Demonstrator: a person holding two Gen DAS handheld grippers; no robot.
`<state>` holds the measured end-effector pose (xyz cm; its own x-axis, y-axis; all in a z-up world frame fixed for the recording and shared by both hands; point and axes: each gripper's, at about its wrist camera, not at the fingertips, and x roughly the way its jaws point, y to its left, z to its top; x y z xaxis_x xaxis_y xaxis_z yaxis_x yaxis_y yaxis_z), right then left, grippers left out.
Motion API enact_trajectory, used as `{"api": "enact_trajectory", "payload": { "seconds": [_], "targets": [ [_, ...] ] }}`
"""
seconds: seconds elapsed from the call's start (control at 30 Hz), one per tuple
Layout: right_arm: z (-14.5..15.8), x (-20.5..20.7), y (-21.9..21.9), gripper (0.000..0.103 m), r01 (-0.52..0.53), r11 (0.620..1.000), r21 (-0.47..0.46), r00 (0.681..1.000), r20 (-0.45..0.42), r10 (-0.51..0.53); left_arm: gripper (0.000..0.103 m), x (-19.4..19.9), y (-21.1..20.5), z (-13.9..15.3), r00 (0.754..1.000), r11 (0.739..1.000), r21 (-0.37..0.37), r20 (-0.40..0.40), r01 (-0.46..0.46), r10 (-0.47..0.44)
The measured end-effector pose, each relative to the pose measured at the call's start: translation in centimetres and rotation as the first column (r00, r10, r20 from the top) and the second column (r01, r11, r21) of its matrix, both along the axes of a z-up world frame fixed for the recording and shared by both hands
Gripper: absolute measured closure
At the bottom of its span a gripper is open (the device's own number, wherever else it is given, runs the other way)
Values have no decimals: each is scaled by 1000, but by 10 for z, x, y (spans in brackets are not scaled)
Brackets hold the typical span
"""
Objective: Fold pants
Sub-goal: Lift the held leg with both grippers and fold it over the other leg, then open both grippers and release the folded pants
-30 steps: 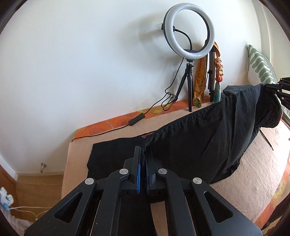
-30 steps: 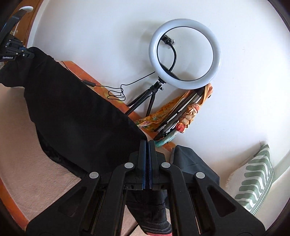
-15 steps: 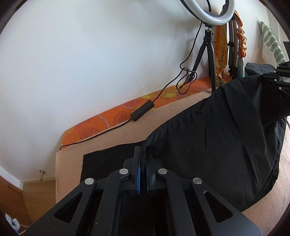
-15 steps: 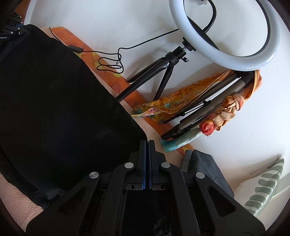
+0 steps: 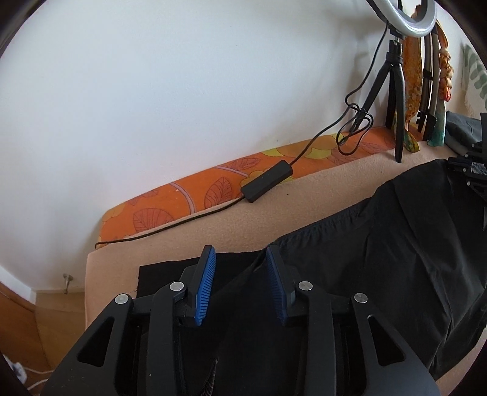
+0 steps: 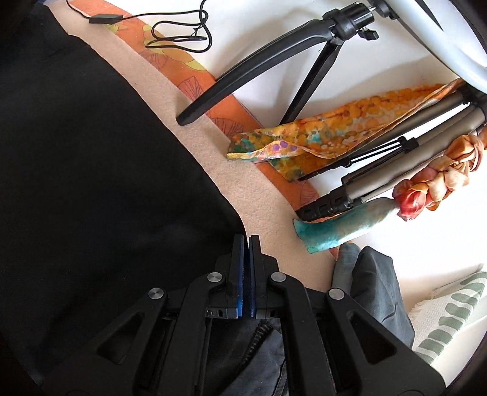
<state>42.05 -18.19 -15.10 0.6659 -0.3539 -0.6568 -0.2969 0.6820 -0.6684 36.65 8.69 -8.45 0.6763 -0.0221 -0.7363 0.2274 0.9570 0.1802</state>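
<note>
- Left claw (image 5: 240, 283): jaws spread, blue pads (image 5: 206, 286) apart, nothing pinched. Black pants (image 5: 380, 259) lie under and between the jaws.
- Right claw (image 6: 246, 262): jaws pressed together at the pants' corner edge (image 6: 91, 182); looks pinched on the fabric, though the cloth between the pads is hard to make out.
- Pants: black, spread flat on the beige blanket (image 5: 274, 207) covering the bed. In the left view one layer lies folded over another; a flat rectangular edge (image 5: 164, 268) pokes out from under it, beside the left claw.
- In the left view the right claw (image 5: 468, 164) shows at the far right end of the pants, at the fabric edge.
- Beyond the pants, along the wall: orange leaf-print sheet (image 5: 182, 198) showing past the blanket's edge.
- On that orange strip: black inline cable box (image 5: 266, 181), cable running both ways, a loose coil (image 5: 354, 128) nearer the tripod.
- Ring light (image 5: 404, 18) on a black tripod (image 5: 395, 91), feet on the bed past the pants.
- Just beside the tripod, away from the cable box: yellow-orange patterned scarf (image 6: 319, 137), folded grey stand (image 6: 395, 170), twisted orange cloth (image 6: 441, 173), teal cloth (image 6: 334, 228).
- Near the right claw: grey garment (image 6: 374, 289), then a white pillow with green stripes (image 6: 450, 313).
</note>
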Motion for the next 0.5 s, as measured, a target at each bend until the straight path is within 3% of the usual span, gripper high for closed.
{"api": "enact_trajectory", "payload": {
  "seconds": [0.1,0.2,0.27,0.37,0.43,0.5],
  "targets": [
    [3,4,-4,97,24,999,43,1000,7,-24,68,-7,26,17,998,999,-17,37,-42,43],
    [14,2,-6,75,34,996,76,999,25,-36,66,-14,61,42,992,993,-67,64,-102,106],
    [24,-7,-3,54,29,995,91,998,54,-34,57,-26,87,56,986,983,-128,81,-133,144],
    [44,-23,1,51,12,989,147,996,86,-25,55,-53,120,65,979,970,-188,101,-156,177],
    [62,-39,4,51,0,983,185,992,121,-23,55,-68,130,56,988,970,-213,65,-121,137],
    [79,-60,7,47,-18,967,253,989,144,-19,55,-78,124,35,996,986,-142,9,-89,91]
  ]
}}
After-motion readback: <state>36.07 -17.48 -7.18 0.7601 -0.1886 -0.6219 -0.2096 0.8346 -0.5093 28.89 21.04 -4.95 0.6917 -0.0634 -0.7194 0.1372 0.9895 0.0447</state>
